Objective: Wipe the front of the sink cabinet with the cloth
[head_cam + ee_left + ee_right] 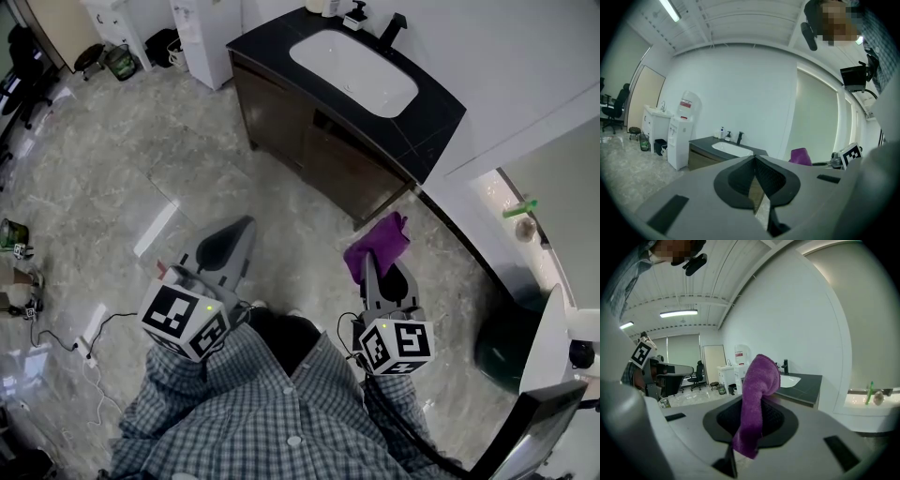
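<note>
The dark wood sink cabinet (314, 150) with black top and white basin (354, 70) stands ahead; its brown front faces me. A purple cloth (377, 246) is pinched in my right gripper (373, 267), a short way off the cabinet's lower right corner. In the right gripper view the cloth (754, 404) stands up between the shut jaws and droops over. My left gripper (234, 246) hovers above the floor to the left, jaws shut with nothing in them; its own view shows the cabinet (701, 159) farther off and the cloth (801, 156) at right.
Marble floor (141, 159) spreads left of the cabinet. A white water dispenser (206, 37) stands beside the cabinet's left end. A white wall (525, 84) runs behind and right. A green bin (502, 352) sits at lower right. Cables and small items (28, 300) lie at far left.
</note>
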{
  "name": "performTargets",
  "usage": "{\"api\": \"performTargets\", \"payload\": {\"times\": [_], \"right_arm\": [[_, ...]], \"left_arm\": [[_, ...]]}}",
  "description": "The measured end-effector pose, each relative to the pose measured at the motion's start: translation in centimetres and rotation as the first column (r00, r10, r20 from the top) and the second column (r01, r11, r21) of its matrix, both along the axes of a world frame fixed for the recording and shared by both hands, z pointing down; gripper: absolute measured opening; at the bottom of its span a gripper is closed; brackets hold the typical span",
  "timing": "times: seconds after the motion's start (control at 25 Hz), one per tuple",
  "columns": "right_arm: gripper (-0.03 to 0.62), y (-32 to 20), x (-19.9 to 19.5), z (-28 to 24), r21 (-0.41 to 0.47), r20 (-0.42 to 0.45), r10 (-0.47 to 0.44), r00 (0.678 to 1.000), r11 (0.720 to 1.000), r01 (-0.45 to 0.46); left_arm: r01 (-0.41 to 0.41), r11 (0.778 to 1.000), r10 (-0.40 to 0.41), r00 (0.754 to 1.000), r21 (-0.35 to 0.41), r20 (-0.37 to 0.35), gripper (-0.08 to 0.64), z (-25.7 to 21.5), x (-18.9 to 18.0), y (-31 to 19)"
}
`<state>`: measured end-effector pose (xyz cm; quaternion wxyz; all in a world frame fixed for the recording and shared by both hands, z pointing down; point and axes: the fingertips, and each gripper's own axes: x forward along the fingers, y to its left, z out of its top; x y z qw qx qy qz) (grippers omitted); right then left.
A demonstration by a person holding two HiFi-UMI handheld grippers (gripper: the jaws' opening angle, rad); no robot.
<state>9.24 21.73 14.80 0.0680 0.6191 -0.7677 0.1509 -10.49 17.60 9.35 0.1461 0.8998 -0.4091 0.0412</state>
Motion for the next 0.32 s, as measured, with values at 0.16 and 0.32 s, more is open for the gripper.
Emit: {"api": "performTargets", "payload": {"times": [0.16,0.32], "right_arm": [[0.077,0.3,0.35,0.41,-0.011,0.004,0.011,1.0,1.0,-0.011],[0.077,0.75,0.98,0.81,-0.023,0.012,0.029,1.0,0.999,-0.029]], "left_arm": [[-0.015,1.0,0.015,1.0,0.0,0.004,0.011,0.07,0.52,0.45],[-0.027,1.0,0.027,1.0,0.0,0.007,0.011,-0.01,0.94,0.95]]}}
